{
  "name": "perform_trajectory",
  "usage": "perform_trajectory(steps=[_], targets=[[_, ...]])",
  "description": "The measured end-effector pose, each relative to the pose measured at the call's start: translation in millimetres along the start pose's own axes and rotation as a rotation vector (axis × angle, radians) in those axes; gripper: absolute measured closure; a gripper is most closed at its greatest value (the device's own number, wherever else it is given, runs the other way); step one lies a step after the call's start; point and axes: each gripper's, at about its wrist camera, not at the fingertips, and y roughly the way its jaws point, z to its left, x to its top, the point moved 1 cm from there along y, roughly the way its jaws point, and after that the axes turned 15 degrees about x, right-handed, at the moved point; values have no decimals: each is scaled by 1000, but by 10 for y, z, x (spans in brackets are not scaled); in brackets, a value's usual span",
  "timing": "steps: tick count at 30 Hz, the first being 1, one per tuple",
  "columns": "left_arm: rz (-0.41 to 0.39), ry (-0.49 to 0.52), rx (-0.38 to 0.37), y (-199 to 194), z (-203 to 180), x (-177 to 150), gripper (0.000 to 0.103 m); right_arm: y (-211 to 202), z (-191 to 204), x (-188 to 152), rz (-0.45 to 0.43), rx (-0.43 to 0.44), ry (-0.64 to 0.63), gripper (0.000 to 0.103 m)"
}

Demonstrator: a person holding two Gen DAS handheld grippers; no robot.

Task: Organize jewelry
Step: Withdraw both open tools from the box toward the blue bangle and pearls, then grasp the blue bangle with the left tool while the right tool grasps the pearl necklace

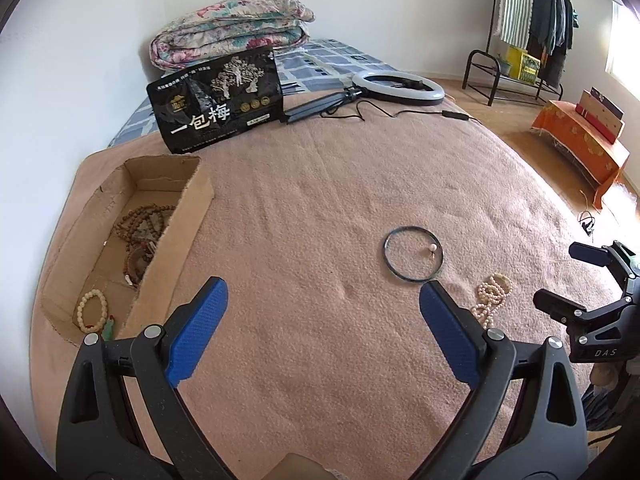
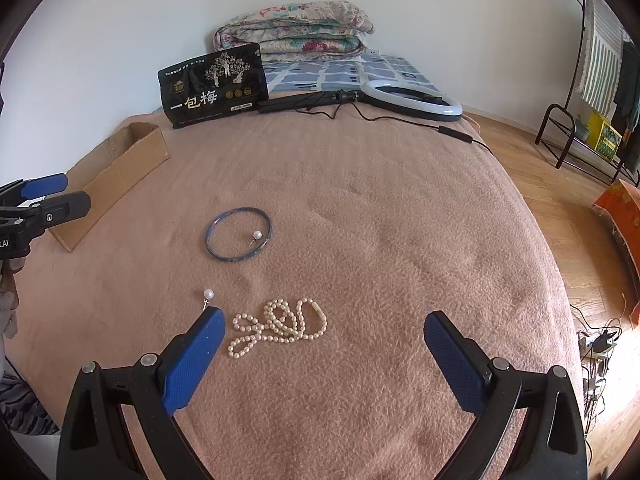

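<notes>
On the pink blanket lies a blue bangle [image 2: 239, 234] with a pearl earring [image 2: 256, 235] inside its ring. A second pearl earring [image 2: 208, 294] lies by the left fingertip of my right gripper [image 2: 324, 322], which is open over a coiled pearl necklace [image 2: 278, 326]. In the left wrist view the bangle [image 1: 413, 253] and necklace [image 1: 491, 297] lie ahead and to the right of my open left gripper [image 1: 323, 295]. A cardboard box [image 1: 192, 208] at left holds a brown bead necklace [image 1: 140, 222], a dark bracelet [image 1: 136, 262] and a cream bead bracelet [image 1: 92, 310].
A black snack bag [image 1: 218, 102] stands at the back, with a ring light [image 1: 398, 86] and its cable beside it. A folded floral quilt [image 1: 232, 28] lies against the wall. Right of the bed are a wooden floor, a clothes rack [image 1: 532, 28] and an orange-draped stand [image 1: 584, 144].
</notes>
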Motion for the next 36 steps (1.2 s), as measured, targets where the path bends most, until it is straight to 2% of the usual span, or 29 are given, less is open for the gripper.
perform_trajectory(steps=[7, 15, 19, 28, 33, 36], targets=[[14, 25, -99, 171, -390, -31, 5, 178, -80, -148, 19, 42, 42, 2], [45, 17, -98, 412, -445, -44, 5, 403, 107, -180, 60, 25, -80, 2], [46, 28, -100, 482, -475, -47, 5, 524, 207, -171, 84, 11, -140, 8], [56, 51, -124, 659, -615, -36, 5, 699, 168, -138, 102, 41, -94, 16], [67, 90, -151, 760, -751, -17, 5, 720, 69, -114, 97, 20, -55, 24], [77, 83, -163, 830, -812, -6, 5, 708, 38, -119, 96, 1, -59, 25]])
